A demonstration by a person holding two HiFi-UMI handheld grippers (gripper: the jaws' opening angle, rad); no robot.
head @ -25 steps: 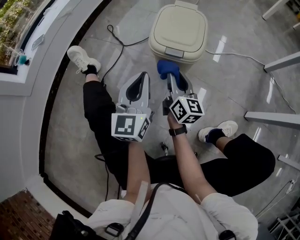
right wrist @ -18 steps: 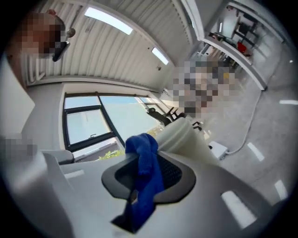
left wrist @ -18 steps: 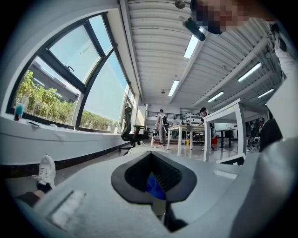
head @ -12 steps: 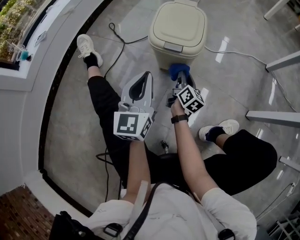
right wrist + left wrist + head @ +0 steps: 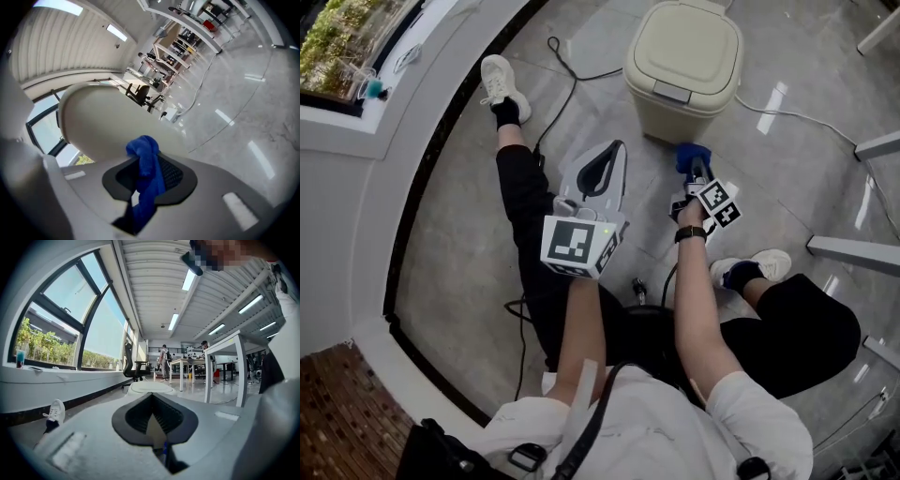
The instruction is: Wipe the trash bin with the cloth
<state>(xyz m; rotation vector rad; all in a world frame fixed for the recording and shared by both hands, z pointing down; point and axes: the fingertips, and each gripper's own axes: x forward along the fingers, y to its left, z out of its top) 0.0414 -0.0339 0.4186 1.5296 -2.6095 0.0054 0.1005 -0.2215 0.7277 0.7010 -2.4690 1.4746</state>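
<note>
Down the front of the trash bin (image 5: 673,117), the right gripper (image 5: 695,171) is now working lower, near the base, than a second ago, when it was pressing just under the lid (image 5: 686,42), while the left gripper (image 5: 612,155), jaws together on nothing, is still hanging back from the bin. Around the bin, a glossy grey floor (image 5: 459,206) is showing bright reflections, a black cable (image 5: 567,80) is trailing off to the bin's left, and a curved window wall (image 5: 366,131) is running further left. The right jaws are clamping the blue cloth (image 5: 691,155), which is bunching beyond their tips just beside the bin's lower front.
</note>
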